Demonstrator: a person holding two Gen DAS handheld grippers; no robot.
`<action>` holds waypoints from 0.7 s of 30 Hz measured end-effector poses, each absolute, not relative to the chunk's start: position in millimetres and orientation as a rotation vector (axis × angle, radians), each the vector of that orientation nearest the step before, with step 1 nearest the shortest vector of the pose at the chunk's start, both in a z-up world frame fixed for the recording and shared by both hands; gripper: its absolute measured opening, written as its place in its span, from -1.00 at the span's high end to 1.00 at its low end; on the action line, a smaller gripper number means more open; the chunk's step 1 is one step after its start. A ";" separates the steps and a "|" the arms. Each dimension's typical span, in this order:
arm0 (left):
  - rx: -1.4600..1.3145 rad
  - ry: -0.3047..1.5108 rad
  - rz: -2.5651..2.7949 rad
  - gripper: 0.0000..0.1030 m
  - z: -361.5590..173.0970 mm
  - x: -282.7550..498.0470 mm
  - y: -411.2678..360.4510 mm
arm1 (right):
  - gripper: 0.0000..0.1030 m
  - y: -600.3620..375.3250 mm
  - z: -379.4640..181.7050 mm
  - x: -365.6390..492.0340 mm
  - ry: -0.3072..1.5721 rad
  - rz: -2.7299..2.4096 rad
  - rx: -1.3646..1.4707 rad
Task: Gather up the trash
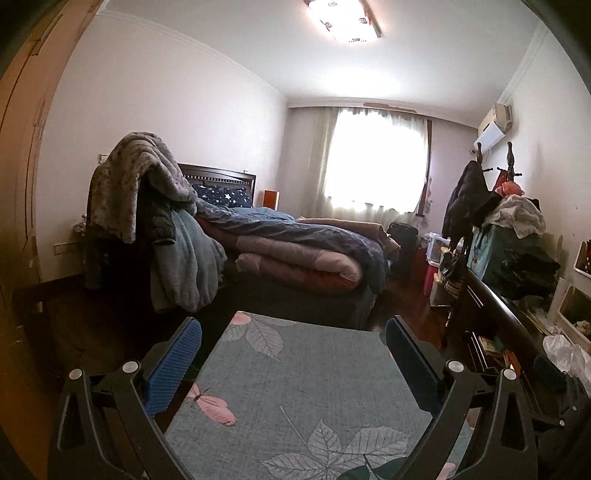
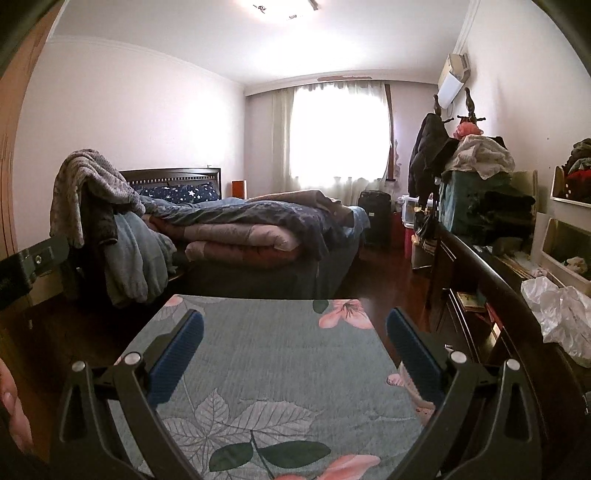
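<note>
No readable text in either of my views.

I can make out dark marks on the ceiling light (image 1: pixel 344 19), but they are too blurred to read; the air conditioner (image 2: pixel 453 79) on the wall shows no legible brand, and the books in the dark cabinet (image 2: pixel 469 299) are too small to tell.

Two grippers: left gripper (image 1: pixel 293 347), right gripper (image 2: pixel 294 338), each with two blue-padded fingers spread wide, nothing between.
One floral rug (image 1: pixel 303 387), grey-green.
One bed (image 1: pixel 295 254); one star-print pillow (image 1: pixel 221 195) at headboard; several quilts heaped, exact count unclear.
One grey blanket (image 1: pixel 129 177) draped at near bed corner.
One window (image 1: pixel 373 158), curtained.
One ceiling lamp (image 1: pixel 343 18).
One air conditioner (image 1: pixel 493 131) high on right wall.
One dark suitcase (image 2: pixel 375 214) beyond bed foot.
One crumpled white plastic bag (image 2: pixel 557 310) at near edge of dark sideboard (image 2: pixel 480 266).
Two coat stand tops (image 2: pixel 452 103).
</note>
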State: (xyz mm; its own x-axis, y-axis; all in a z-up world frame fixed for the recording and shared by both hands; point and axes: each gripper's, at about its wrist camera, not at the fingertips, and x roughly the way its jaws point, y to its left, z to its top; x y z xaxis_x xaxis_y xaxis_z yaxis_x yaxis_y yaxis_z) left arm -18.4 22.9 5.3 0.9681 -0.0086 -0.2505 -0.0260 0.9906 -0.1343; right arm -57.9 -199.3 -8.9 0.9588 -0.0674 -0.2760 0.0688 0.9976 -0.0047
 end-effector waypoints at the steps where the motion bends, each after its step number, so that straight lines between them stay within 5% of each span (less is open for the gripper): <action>1: -0.141 0.252 0.010 -0.93 5.5 -19.1 24.0 | -0.93 -199.7 -9.1 -58.5 0.279 -0.070 0.006; 21: -0.137 0.250 0.022 -0.93 3.4 -21.4 23.9 | -0.93 -200.2 -13.8 -60.1 0.300 -0.068 -0.001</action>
